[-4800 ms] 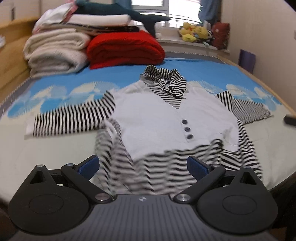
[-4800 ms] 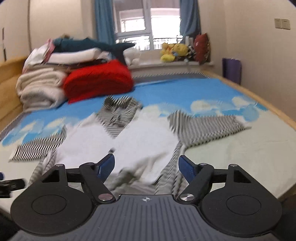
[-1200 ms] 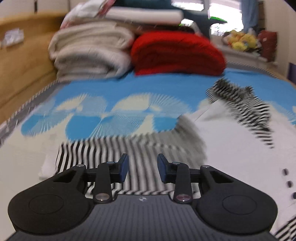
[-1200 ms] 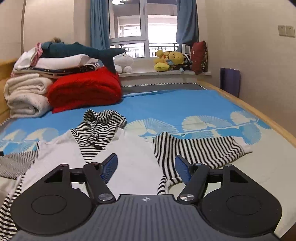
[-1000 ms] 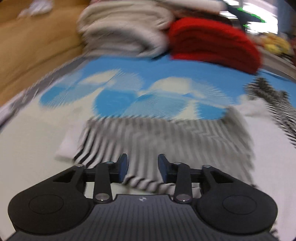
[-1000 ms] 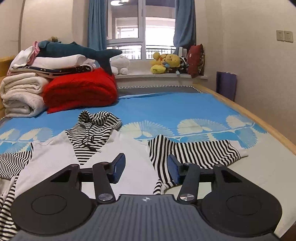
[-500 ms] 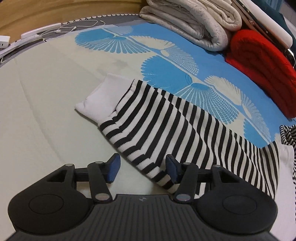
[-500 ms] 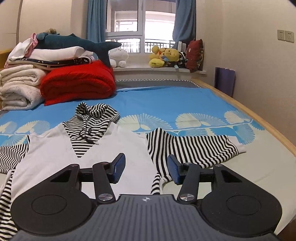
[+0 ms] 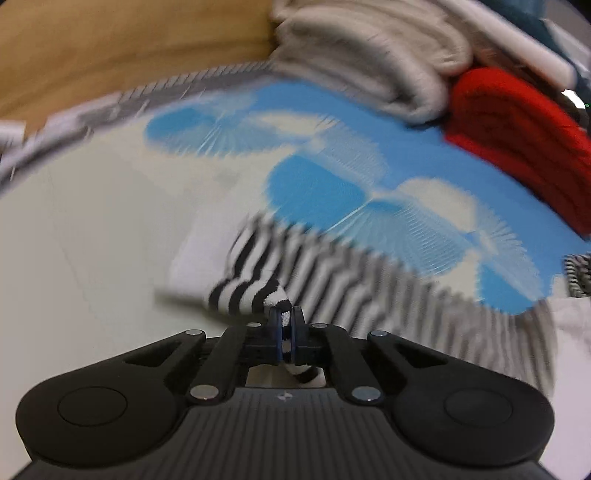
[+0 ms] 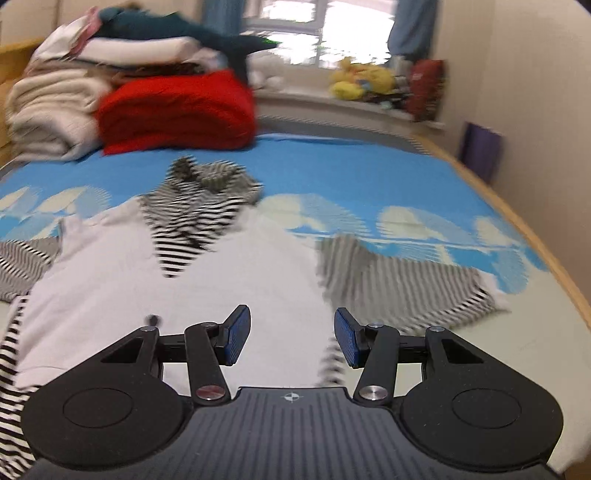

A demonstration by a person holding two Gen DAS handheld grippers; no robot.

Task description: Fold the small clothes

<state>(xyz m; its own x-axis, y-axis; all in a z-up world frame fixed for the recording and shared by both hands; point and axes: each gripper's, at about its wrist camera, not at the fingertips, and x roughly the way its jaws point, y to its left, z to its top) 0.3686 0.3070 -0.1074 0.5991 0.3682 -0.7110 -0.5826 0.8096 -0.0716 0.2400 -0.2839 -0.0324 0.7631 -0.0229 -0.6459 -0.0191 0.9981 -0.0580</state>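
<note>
The left gripper is pinching the striped sleeve near its white cuff, its 2 blue pads pressed together on a fold of fabric. The right gripper is hovering with its jaws spread wide, gripping nothing, above the white body of the hooded top. The top is lying flat on the blue-and-cream bedsheet, its other sleeve stretching out to the right. A red blanket is sitting beyond.

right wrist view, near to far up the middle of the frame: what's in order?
right gripper, jaws open → white shirt front → striped hood → blue bedsheet → red folded blanket → window
</note>
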